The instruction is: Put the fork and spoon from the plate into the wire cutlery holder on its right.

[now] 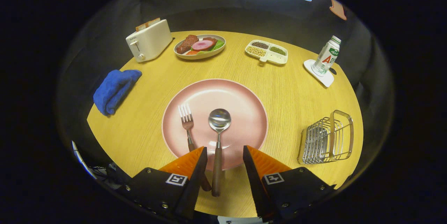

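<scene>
Gripper view: the gripper (pixel 225 152) is hovering, fingers apart, straddling the spoon (pixel 218 136) handle on the plate (pixel 244 108). Closing squarely should be avoiding the fork (pixel 187 122) alongside.

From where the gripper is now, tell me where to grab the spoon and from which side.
Take the spoon by its dark handle, coming straight down from above. The handle sticks out over the plate rim toward the gripper, lying between the open fingers, nearer the left one. The fork handle lies close on that side, so centre over the spoon first to avoid pinching both.
</scene>
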{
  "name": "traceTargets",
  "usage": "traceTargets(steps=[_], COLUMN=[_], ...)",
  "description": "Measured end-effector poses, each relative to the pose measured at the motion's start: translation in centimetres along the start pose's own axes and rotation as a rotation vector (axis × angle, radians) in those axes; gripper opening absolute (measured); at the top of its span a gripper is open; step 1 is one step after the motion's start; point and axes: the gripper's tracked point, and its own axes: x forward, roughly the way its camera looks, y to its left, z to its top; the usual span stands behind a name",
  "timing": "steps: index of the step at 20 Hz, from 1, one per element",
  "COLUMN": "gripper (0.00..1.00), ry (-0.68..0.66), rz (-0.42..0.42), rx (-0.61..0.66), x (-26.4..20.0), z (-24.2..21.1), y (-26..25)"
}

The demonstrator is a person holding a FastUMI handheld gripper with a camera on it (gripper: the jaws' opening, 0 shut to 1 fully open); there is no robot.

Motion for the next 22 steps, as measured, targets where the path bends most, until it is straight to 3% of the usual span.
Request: traceTargets(steps=[5,7,11,12,15,16,22], gripper=[0.65,0.27,0.28,0.11,0.11,0.05,0.05], ry=[0.090,0.134,0.186,0.185,0.244,0.254,0.248], rz=[0.019,0.020,0.001,-0.025,0.001,0.010,-0.010], rx=[-0.028,-0.027,-0.038,-0.035,0.039,0.062,0.079], x=[1.8,2.0,2.0,3.6,2.7,2.9,2.0], z=[-0.8,-1.2,-0.8,-1.7,-1.9,-1.8,-1.6], y=[0.2,0.1,-0.2,-0.8,-0.5,-0.3,-1.0])
